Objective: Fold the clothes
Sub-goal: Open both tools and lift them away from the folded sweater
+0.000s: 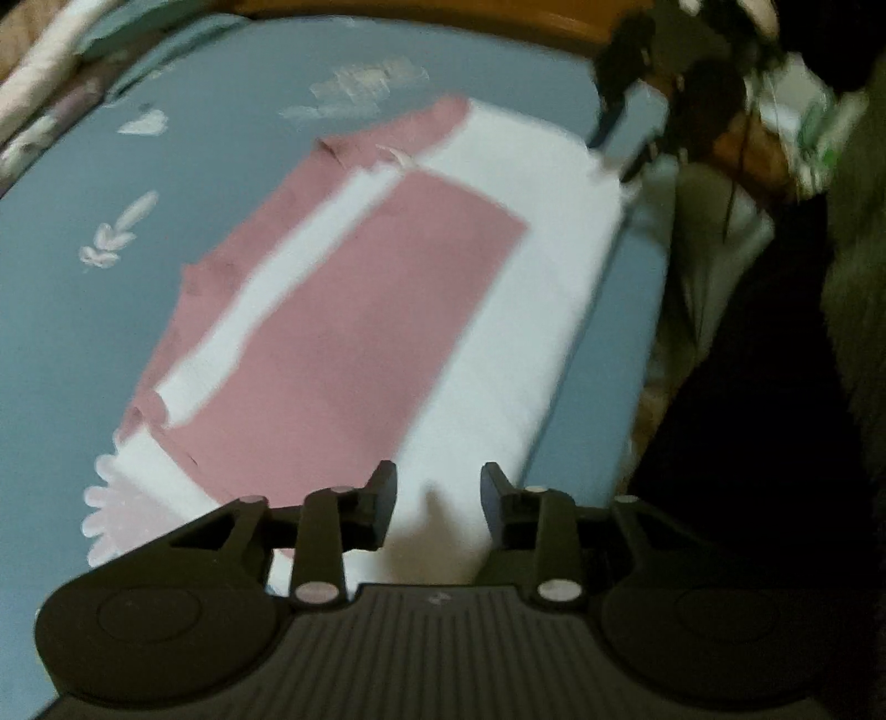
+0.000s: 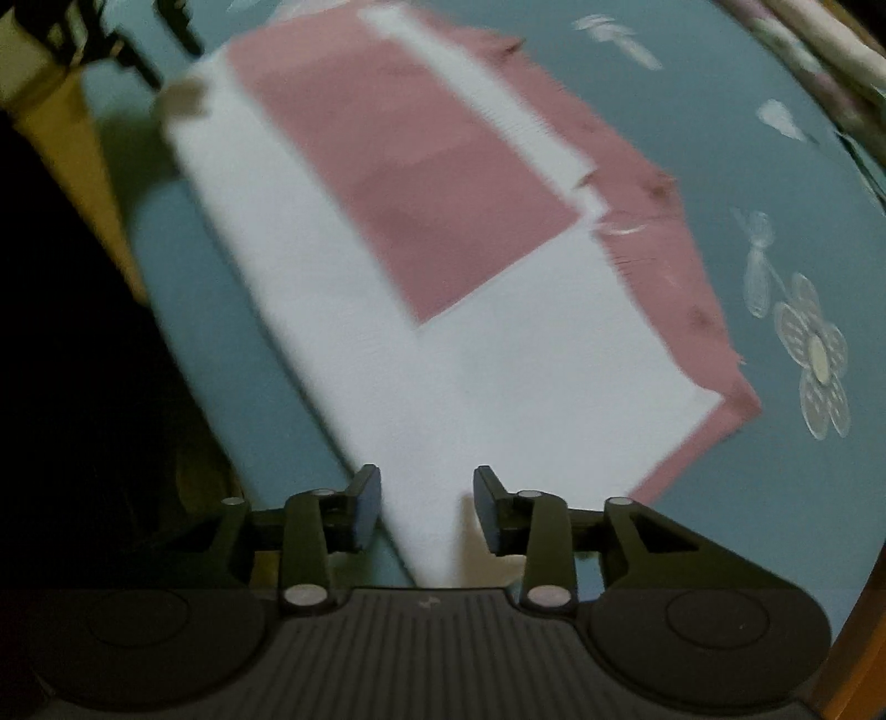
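A pink and white garment (image 1: 354,310) lies folded flat on the blue sheet (image 1: 72,310), with a broad white band (image 1: 531,310) along its near edge. My left gripper (image 1: 440,487) is open and hovers over one end of that white band; its jaws stand apart with cloth showing between them. In the right wrist view the same garment (image 2: 410,183) stretches away. My right gripper (image 2: 426,493) is open over the white band's other end (image 2: 421,443), close to its pointed corner. Both views are motion-blurred.
The blue sheet (image 2: 720,498) carries white flower prints (image 2: 814,354). A wooden rim (image 1: 498,11) curves along the far side. Dark clutter and a person's clothing (image 1: 775,277) fill the right of the left wrist view. Patterned bedding (image 1: 44,72) lies at the far left.
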The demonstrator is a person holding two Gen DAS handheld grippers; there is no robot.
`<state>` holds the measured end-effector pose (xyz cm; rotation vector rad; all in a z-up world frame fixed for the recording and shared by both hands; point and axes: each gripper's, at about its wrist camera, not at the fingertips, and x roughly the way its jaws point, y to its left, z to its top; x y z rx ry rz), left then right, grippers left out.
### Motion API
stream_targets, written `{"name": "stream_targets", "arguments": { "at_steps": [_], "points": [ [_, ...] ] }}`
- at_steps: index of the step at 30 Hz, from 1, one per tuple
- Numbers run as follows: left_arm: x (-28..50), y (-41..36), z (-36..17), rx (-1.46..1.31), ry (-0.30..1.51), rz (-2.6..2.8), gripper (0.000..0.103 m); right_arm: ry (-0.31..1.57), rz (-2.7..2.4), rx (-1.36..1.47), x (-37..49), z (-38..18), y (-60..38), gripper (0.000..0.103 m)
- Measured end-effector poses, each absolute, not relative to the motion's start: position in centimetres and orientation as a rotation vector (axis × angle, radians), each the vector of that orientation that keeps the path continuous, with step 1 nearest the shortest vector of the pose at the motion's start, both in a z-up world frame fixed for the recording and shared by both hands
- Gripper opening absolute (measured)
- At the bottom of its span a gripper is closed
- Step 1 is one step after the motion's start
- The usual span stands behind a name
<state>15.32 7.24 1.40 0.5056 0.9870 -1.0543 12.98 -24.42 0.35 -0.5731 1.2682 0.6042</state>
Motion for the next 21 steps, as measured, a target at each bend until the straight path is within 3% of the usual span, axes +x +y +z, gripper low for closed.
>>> {"name": "stream_targets", "arguments": {
  "at_steps": [3,9,17,21],
  "points": [
    [16.4,7.5,1.4,0.381,0.988,-1.048,0.042,1.255,0.55,-0.422,14.0,0.7,-24.9,0.044],
    [16.7,7.1,-5.4,0.31,1.152,-0.964,0.04,1.325,0.426,-0.269,12.7,-4.2,-24.7,0.044],
    [17.9,7.7,-3.0,0.316,1.04,-0.911,0.045,1.213,0.287,-0.199,11.7,-2.7,-24.7,0.045],
    [19.5,7.7,-3.2,0.333,1.003,-0.866,0.045,1.134,0.182,-0.129,11.8,-2.1,-25.5,0.051]
  ]
}}
